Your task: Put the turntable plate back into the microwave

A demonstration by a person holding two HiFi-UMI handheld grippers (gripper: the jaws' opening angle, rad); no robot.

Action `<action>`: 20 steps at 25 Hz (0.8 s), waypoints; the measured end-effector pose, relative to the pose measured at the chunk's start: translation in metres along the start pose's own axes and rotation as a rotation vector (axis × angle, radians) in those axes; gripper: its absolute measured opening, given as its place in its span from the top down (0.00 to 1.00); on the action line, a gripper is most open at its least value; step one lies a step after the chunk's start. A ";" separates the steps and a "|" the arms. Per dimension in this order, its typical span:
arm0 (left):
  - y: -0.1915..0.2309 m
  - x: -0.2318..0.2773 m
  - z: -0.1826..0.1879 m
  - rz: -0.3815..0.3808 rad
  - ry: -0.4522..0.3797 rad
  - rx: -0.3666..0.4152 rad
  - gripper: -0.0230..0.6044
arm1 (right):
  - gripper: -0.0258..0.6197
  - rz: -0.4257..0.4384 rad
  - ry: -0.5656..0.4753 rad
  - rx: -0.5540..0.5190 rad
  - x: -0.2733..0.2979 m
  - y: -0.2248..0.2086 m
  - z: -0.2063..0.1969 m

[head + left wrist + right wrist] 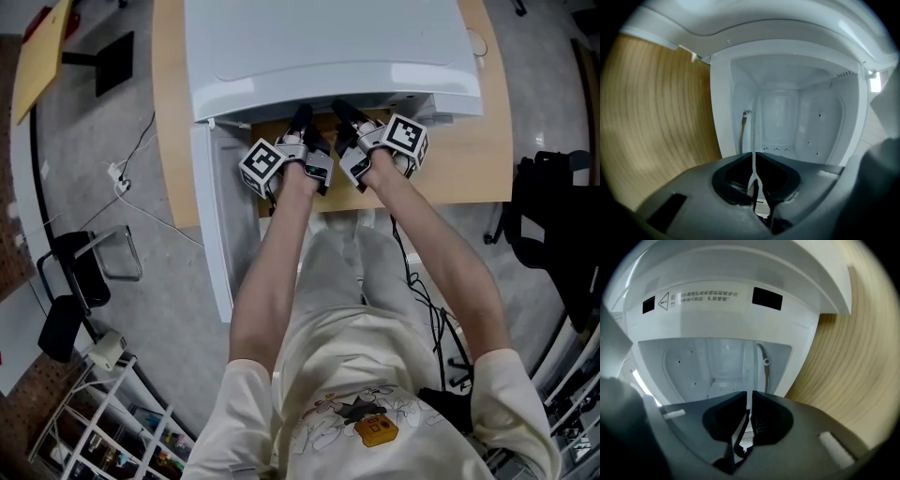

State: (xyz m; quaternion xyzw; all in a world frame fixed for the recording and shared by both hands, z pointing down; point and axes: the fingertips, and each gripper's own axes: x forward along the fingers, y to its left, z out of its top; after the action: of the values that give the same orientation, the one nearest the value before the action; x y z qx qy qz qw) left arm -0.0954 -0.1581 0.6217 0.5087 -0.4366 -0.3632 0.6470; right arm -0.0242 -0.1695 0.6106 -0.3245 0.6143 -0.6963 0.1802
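Left gripper view: left gripper [754, 159] narrow, pinching thin clear glass turntable plate [753, 138] edge-on; right gripper [750, 397] likewise; white microwave cavity [820, 122] straight ahead of both.

Left gripper [302, 116] closed, right gripper [340, 110] closed, held adjacent

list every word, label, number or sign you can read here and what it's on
No text is legible enough to quote.
Warning triangle sign, on the microwave front frame: a symbol only.
Print line beside that triangle: too blurred to read.
Left marker cube and right marker cube: black-and-white square patterns, no words.
Shirt graphic: a picture, any lettering too small to read.
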 end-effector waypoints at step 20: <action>0.007 -0.019 -0.017 0.018 0.040 -0.004 0.97 | 0.95 -0.068 0.044 -0.031 -0.003 -0.018 -0.010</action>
State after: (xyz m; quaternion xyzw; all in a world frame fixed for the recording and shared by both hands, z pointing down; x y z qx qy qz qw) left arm -0.0857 -0.1335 0.6229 0.5107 -0.4276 -0.3479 0.6598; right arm -0.0263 -0.1567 0.6271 -0.3322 0.6175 -0.6995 0.1379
